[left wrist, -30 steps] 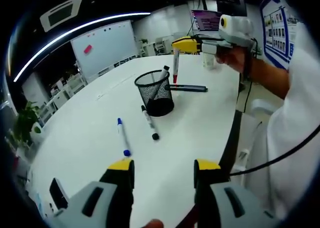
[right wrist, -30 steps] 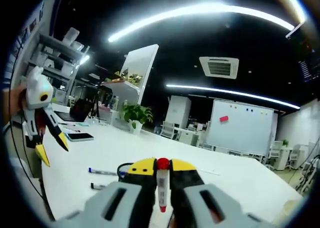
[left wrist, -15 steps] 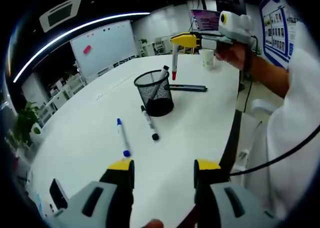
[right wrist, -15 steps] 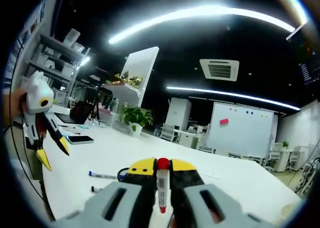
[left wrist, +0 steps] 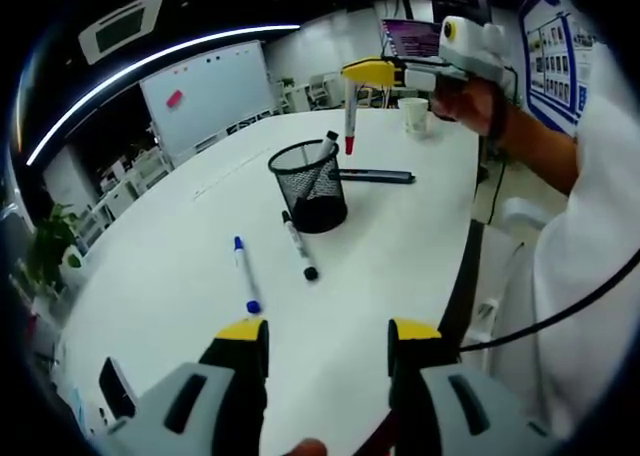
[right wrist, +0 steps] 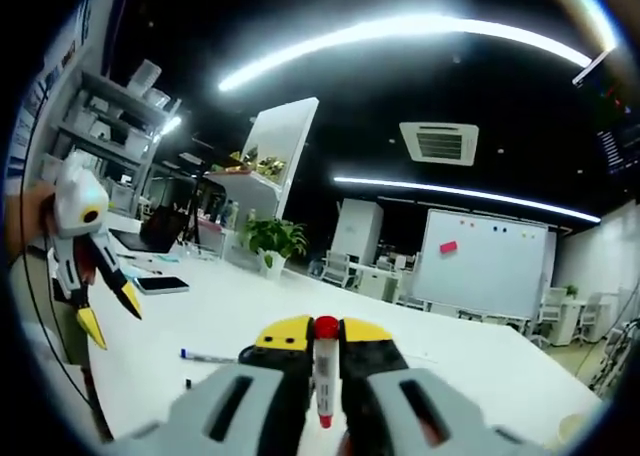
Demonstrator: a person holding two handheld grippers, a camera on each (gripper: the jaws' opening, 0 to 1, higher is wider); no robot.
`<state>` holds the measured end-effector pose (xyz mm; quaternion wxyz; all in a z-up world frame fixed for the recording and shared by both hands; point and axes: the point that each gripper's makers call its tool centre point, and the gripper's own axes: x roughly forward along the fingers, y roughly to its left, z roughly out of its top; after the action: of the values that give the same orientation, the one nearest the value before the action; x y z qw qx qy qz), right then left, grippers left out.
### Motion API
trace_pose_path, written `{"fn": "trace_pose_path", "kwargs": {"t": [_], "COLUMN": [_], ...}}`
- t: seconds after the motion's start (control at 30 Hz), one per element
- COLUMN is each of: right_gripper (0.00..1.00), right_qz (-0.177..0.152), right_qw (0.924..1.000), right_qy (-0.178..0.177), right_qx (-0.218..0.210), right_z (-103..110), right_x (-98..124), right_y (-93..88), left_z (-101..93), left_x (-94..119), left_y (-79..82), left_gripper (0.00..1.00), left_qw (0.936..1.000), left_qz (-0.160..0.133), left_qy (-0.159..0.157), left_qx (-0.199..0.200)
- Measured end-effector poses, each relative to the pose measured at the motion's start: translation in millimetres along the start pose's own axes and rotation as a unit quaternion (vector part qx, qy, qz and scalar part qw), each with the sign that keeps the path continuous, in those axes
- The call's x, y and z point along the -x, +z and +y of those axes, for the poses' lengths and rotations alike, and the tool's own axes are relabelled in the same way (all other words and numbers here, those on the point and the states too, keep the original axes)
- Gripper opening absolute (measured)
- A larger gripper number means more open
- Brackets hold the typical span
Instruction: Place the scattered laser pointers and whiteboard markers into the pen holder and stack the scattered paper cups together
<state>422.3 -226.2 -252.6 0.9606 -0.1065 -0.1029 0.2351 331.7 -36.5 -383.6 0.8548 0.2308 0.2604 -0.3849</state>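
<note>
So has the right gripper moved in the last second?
Yes. In the left gripper view the right gripper, holding the red marker, has risen slightly above the mesh pen holder.

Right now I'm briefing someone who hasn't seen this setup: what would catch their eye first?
The right gripper, held above the black mesh pen holder, clamps a red-capped marker hanging cap-down beside its rim. On the white table in front of the holder lie a blue marker and a black marker, with the left gripper open near them.
</note>
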Motion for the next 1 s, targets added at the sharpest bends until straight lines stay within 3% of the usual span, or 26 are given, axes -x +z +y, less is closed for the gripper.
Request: {"fn": "trace_pose_path", "kwargs": {"t": [1.0], "right_gripper": [0.10], "right_qz": [-0.023], "right_qw": [0.9997], "right_qy": [0.000], "right_qx": [-0.005], "right_z": [-2], "right_x": [-4], "right_y": [16.2], "left_z": [-0.3], "left_x": [0], "left_y": [-1.7], "left_gripper": [0.49], "left_qw": [1.0000], "left_qz": [0.001], "left_qy": [0.000], "left_qx": [0.002]}}
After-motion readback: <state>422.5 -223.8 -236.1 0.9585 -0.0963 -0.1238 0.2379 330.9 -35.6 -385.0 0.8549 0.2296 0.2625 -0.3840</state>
